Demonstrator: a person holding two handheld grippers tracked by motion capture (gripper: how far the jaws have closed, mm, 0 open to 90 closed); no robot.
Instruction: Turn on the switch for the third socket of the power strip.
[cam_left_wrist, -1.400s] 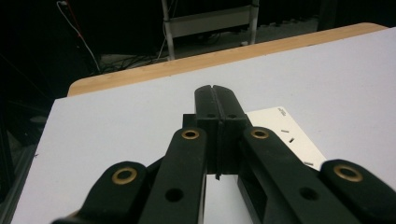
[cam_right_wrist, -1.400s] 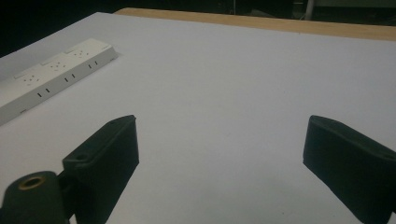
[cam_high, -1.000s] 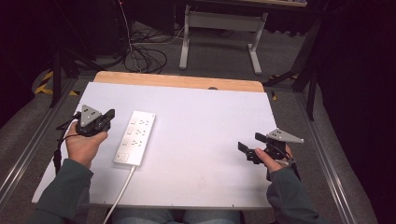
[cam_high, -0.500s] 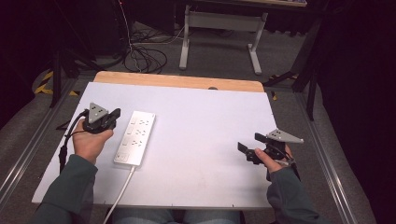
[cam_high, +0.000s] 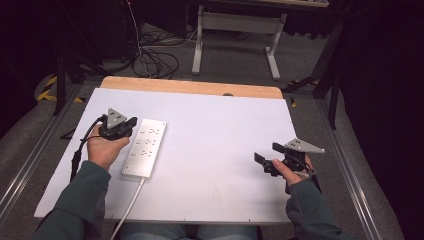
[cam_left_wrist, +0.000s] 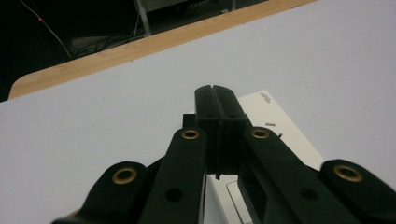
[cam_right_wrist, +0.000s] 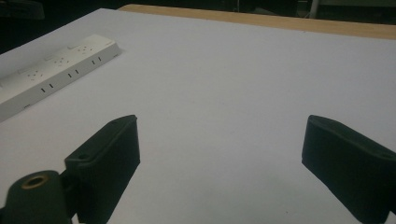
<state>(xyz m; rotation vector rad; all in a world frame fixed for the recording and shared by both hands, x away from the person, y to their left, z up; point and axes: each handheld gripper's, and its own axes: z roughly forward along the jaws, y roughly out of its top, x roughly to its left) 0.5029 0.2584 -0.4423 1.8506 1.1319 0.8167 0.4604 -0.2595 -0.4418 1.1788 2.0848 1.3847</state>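
lying on the left half of the white worktop (cam_high: 220, 125), the white power strip (cam_high: 145, 146) is running lengthwise away from the person, its cord trailing off the near edge; the left gripper (cam_high: 129, 122) is hovering just beside the strip's far left corner, its fingers (cam_left_wrist: 217, 105) pressing flat together with nothing between them; the right gripper (cam_high: 264, 161) is sitting well apart on the right side, its fingers (cam_right_wrist: 109, 154) standing wide over bare worktop and pointing toward the strip.
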